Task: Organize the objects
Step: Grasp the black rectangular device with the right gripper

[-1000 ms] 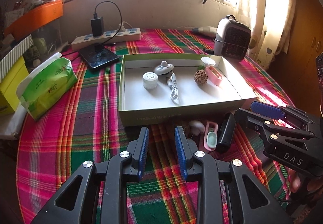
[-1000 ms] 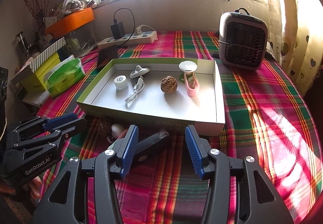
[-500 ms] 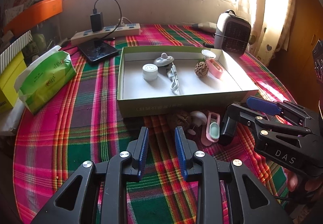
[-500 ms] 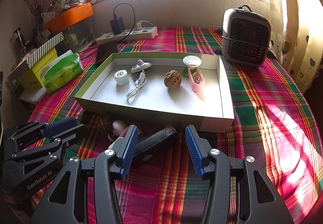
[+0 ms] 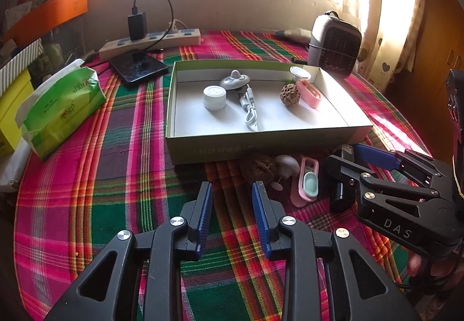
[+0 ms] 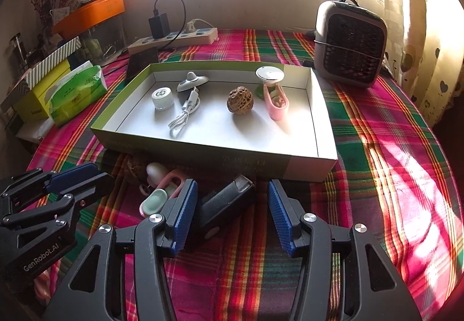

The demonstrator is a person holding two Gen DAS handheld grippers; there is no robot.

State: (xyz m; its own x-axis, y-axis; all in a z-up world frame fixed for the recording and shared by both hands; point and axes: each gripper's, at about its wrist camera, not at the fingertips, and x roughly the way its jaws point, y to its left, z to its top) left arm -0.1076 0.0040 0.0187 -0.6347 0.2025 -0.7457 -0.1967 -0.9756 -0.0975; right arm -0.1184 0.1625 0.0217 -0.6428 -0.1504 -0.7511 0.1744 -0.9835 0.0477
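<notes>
A shallow green-and-white box (image 5: 261,144) (image 6: 203,147) holds a white jar (image 5: 214,97), a grey dish (image 5: 235,80), a white cable (image 5: 249,112), a walnut (image 5: 288,91) and a pink clip (image 5: 311,92). In front of it lie a second walnut (image 5: 262,167), a white piece (image 5: 287,163), a pink-and-mint clip (image 5: 308,183) (image 6: 158,199) and a black device (image 6: 229,202) (image 5: 339,196). My right gripper (image 6: 230,212) is open around the black device. My left gripper (image 5: 232,211) is open and empty, short of the walnut.
A green tissue pack (image 5: 62,111) and a yellow box (image 5: 10,115) sit left. A power strip (image 5: 150,41) with charger and a black phone (image 5: 139,67) lie behind the box. A small grey heater (image 6: 351,44) stands back right. The round table has a plaid cloth (image 5: 101,190).
Both grippers have drawn back and lowered toward the loose items in front of the box. The right gripper's fingers now flank the black device. Nothing was picked up.
</notes>
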